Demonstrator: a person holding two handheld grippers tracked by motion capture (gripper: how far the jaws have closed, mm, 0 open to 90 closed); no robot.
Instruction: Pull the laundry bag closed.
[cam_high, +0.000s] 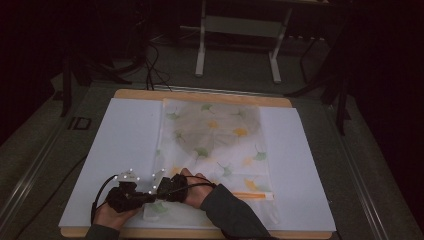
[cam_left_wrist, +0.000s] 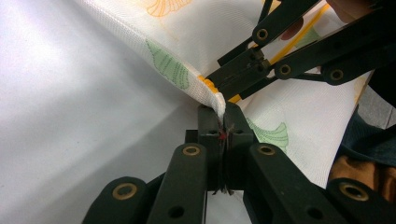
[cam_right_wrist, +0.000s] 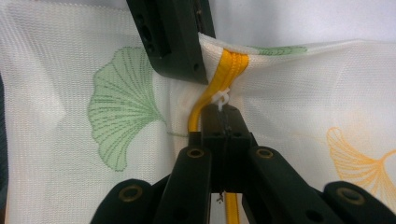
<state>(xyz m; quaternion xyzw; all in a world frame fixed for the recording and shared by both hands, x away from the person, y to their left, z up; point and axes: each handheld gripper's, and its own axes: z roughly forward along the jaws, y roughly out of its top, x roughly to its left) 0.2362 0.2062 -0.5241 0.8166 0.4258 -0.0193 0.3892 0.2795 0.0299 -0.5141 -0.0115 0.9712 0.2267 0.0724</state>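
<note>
A white mesh bag printed with green and orange ginkgo leaves lies flat on the table, with an orange zipper along its near edge. Both grippers meet at its near left corner. My left gripper is shut on the bag's corner fabric, which is lifted slightly. My right gripper is shut on the small white zipper pull at the end of the orange zipper. In the high view the left gripper and right gripper stand tip to tip.
A white sheet covers the wooden table under the bag. A metal frame stand and cables lie on the dark floor beyond the table's far edge.
</note>
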